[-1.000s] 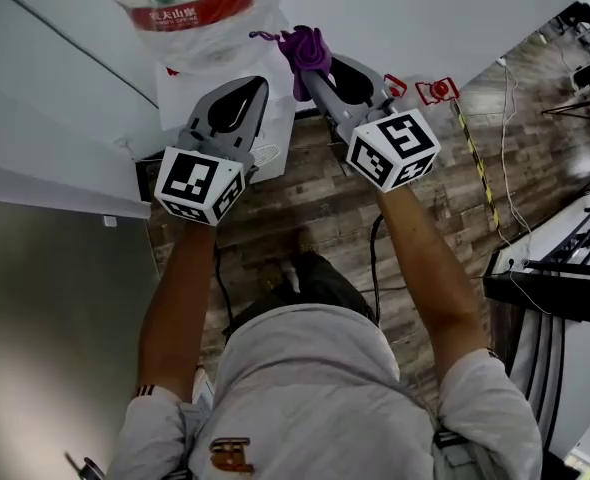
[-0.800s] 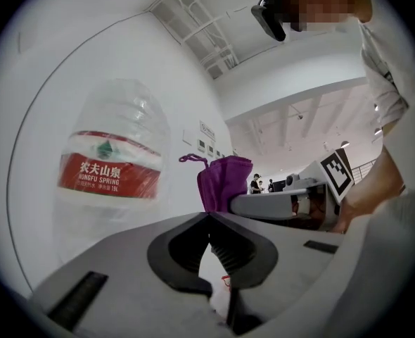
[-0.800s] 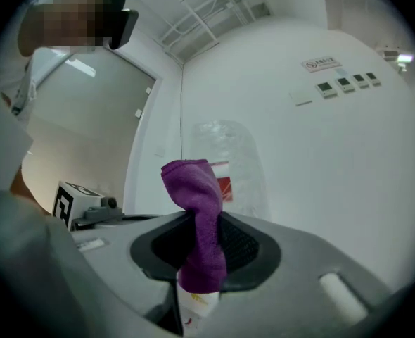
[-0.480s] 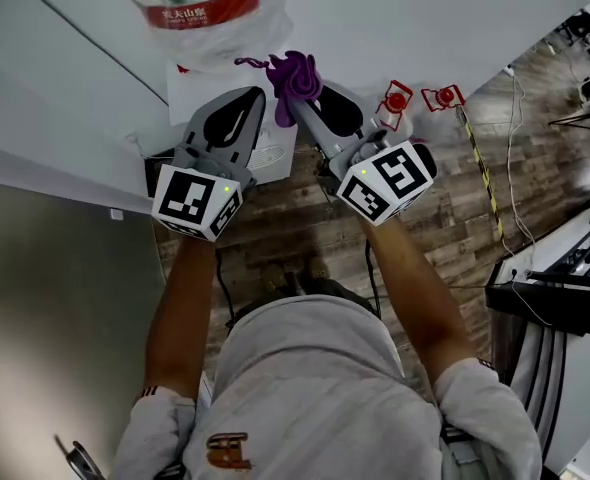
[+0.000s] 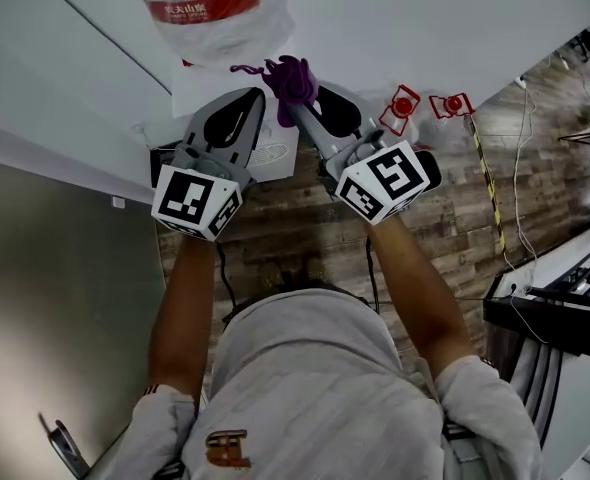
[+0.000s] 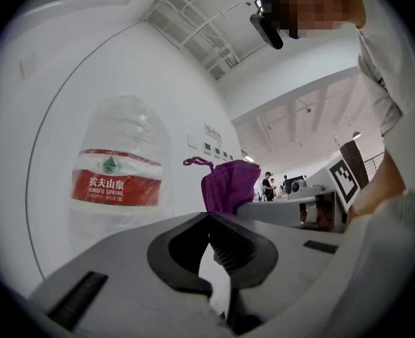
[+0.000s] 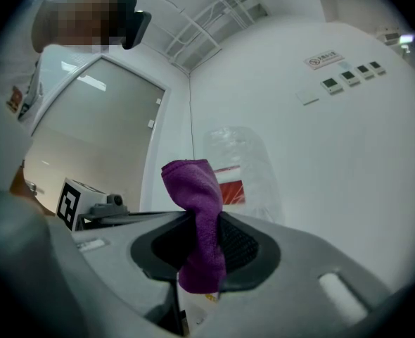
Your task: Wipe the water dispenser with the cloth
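Two claws point side by side at the white water dispenser (image 5: pixel 215 80) close ahead under its clear red-labelled bottle (image 5: pixel 207 13), the right claw (image 7: pixel 206 245) clamping an upright bunched purple cloth (image 7: pixel 197 189), the left claw (image 6: pixel 209 220) closed on nothing.

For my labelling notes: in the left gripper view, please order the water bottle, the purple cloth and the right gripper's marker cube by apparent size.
1. water bottle, clearly the largest.
2. purple cloth.
3. marker cube, only partly visible. It looks close to the cloth, so places 2 and 3 are unsure.
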A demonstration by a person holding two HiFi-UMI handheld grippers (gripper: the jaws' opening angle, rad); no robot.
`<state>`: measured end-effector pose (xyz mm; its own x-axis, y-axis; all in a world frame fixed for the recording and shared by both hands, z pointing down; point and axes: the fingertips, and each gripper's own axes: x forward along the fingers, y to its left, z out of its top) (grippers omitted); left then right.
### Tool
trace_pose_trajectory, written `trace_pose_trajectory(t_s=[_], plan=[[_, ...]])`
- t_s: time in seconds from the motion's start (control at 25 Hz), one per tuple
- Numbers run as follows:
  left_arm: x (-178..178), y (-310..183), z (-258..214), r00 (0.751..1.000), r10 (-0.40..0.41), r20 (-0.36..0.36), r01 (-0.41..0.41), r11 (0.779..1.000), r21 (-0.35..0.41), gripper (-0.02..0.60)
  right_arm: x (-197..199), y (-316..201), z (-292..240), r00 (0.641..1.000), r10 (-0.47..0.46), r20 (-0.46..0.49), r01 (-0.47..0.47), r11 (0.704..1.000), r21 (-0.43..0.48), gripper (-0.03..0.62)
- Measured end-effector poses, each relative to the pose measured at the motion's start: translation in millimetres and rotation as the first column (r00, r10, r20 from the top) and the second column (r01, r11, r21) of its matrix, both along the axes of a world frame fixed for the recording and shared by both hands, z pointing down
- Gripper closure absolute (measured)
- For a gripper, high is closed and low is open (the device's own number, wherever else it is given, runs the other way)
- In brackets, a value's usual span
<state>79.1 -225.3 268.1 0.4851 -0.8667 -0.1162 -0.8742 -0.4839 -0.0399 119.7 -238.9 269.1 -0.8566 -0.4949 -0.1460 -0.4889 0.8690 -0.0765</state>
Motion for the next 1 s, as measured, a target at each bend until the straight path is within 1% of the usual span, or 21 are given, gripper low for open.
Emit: trace_pose_trajectory(t_s=[0.32,0.56,0.68,0.8,1.0], plan=[[5.5,11.2,-17.1,1.000,-0.013,0.003,0.013,1.000,0.002,0.583,4.5,13.6,-18.9,1.000,-0.008,0.010,0.007,1.000,0.009,0.496],[-2.0,-0.9,-3.3,1.000,-0.013,-0.012,0.013,1.000,-0.007,0.583,0.2,2.0,-4.9,1.000,0.000,-0.002,0.000,1.000,-0.001,0.496],[-0.3,3.6,2.5,1.000,-0.009,-0.015,0.009,1.000,-0.004,0.583,0.9,6.3,0.0,1.000,0.003,-0.007,-0.003,1.000,0.005,0.496],[3.7,9.5,-1.6,1.000,-0.005,-0.013,0.005,1.000,0.002,0.583,3.6,13.2,-3.9,1.000,0.001,-0.002,-0.001,1.000,0.009,0.496],[5.4,3.6,-4.5,1.000,-0.001,-0.014,0.000,1.000,-0.001,0.583,3.7,7.5,-8.0,1.000,0.003,-0.006,-0.003,1.000,0.009,0.496]])
